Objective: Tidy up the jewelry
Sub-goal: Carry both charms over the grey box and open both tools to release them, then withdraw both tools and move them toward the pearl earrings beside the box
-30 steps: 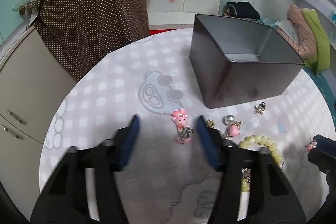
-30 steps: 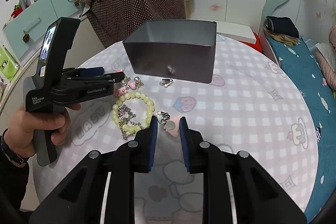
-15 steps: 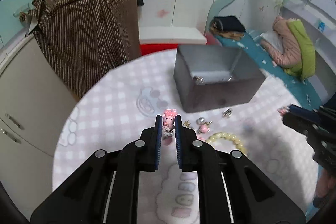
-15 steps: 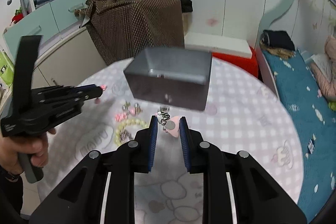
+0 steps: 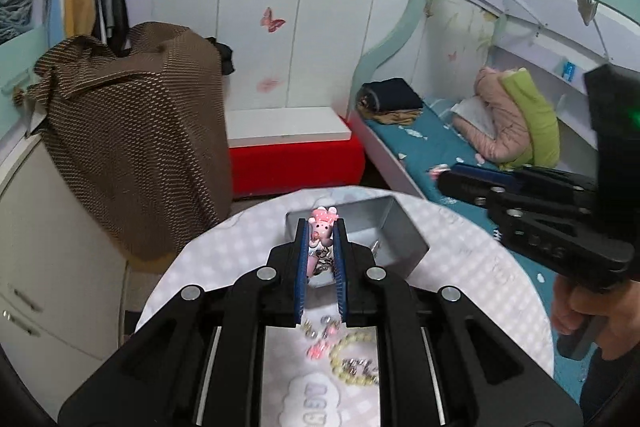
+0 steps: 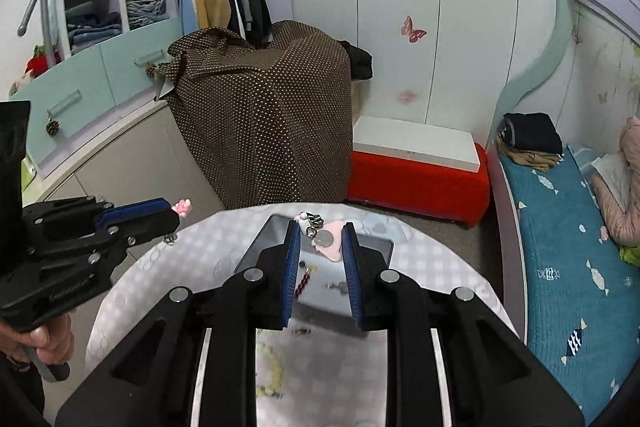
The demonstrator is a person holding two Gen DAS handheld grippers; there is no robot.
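My left gripper is shut on a pink bear charm and holds it high above the grey metal box. My right gripper is shut on a pink charm with a silver disc, also high above the box. The left gripper shows at the left of the right wrist view, the right gripper at the right of the left wrist view. A pale green bead bracelet and small charms lie on the table. A few small pieces lie inside the box.
The round table has a pink-checked cloth. A brown dotted cover drapes furniture behind it. A red bench and a bed with teal bedding stand beyond. White cabinets are at the left.
Both grippers have risen well above the table with their charms and moved over the box. The left one closed on the pink bear charm a second ago.
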